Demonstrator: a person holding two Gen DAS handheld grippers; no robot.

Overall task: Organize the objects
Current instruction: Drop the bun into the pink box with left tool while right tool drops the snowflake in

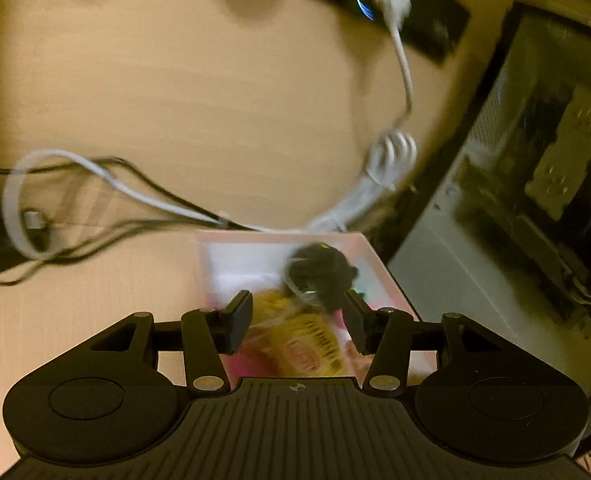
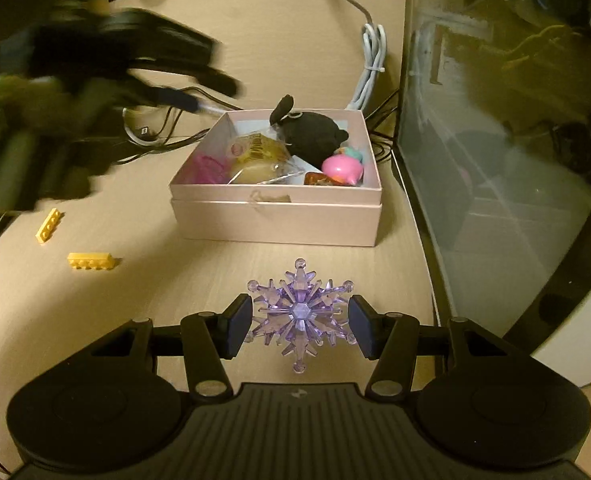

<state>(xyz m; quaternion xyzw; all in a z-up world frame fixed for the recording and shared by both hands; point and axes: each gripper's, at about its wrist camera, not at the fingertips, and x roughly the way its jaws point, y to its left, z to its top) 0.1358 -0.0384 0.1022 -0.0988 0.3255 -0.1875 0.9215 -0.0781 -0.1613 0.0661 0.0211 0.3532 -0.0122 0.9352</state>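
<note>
My right gripper [image 2: 300, 330] is shut on a purple crystal snowflake [image 2: 300, 280], held flat between its two pads just above the desk. Ahead of it stands an open pink box [image 2: 275, 196] holding a black plush [image 2: 315, 136], a yellow packet [image 2: 259, 148] and a pink toy [image 2: 341, 168]. In the left wrist view my left gripper [image 1: 297, 322] hangs open and empty over the box [image 1: 375, 256], above the packet [image 1: 295, 344] and the plush [image 1: 319, 272]. The right wrist view shows the left gripper [image 2: 211, 94] blurred, left of the box.
Two yellow bricks [image 2: 49, 226] [image 2: 93, 261] lie on the desk left of the box. A bundled white cable [image 2: 371, 64] and black wires run behind it. A computer case with a glass side [image 2: 495, 160] stands close on the right.
</note>
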